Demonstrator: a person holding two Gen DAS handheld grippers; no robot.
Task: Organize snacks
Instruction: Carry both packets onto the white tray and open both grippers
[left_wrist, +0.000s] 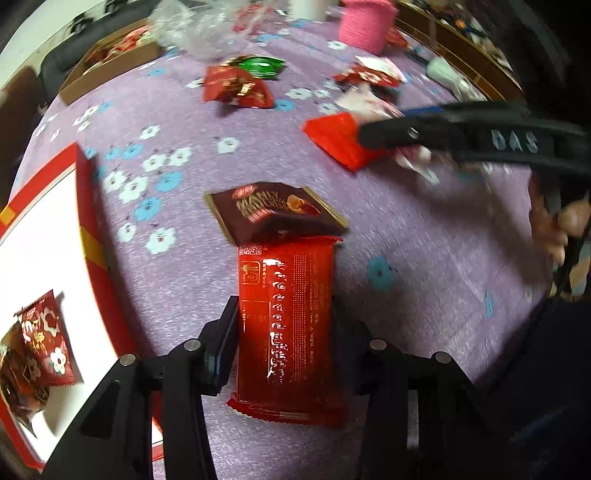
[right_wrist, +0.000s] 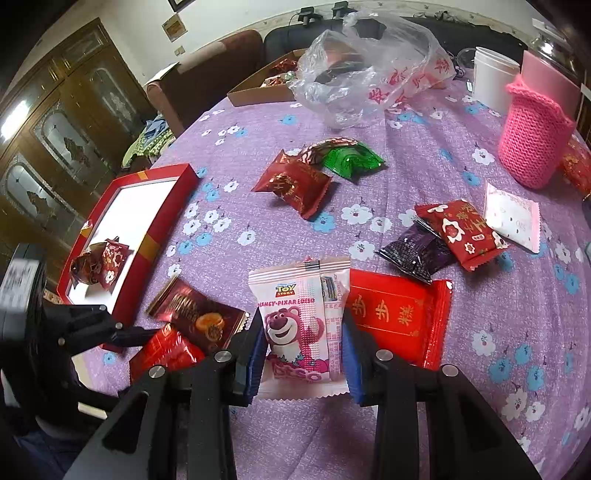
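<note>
Your left gripper (left_wrist: 284, 332) is clamped on a long red foil snack bar printed with white characters (left_wrist: 288, 325), its two fingers flat against the long edges, which keeps the slippery wrapper from twisting as it hangs nose-down over the purple flowered tablecloth (left_wrist: 424, 236). Its far end overlaps a dark brown square chocolate packet (left_wrist: 273, 210) lying on the cloth, so lift clear before you swing, or you may drag that packet along. Your right gripper (right_wrist: 303, 343) grips a pale pink bear-print snack pouch (right_wrist: 299, 325) by its sides, just beside a flat red packet with gold characters (right_wrist: 399, 317) that rests on the table. The likely destination for both is the red-rimmed gift box with a white inside (right_wrist: 144, 221), which sits at the left edge of the table and already holds a few red wrapped sweets (right_wrist: 99, 262); it lies closest to your left hand, so it makes sense to drop the bar there first. More loose pieces wait farther off: a red pillow pack (right_wrist: 295, 184), a green foil one (right_wrist: 351, 158) and a purple one (right_wrist: 410, 251), all well apart from the box.
</note>
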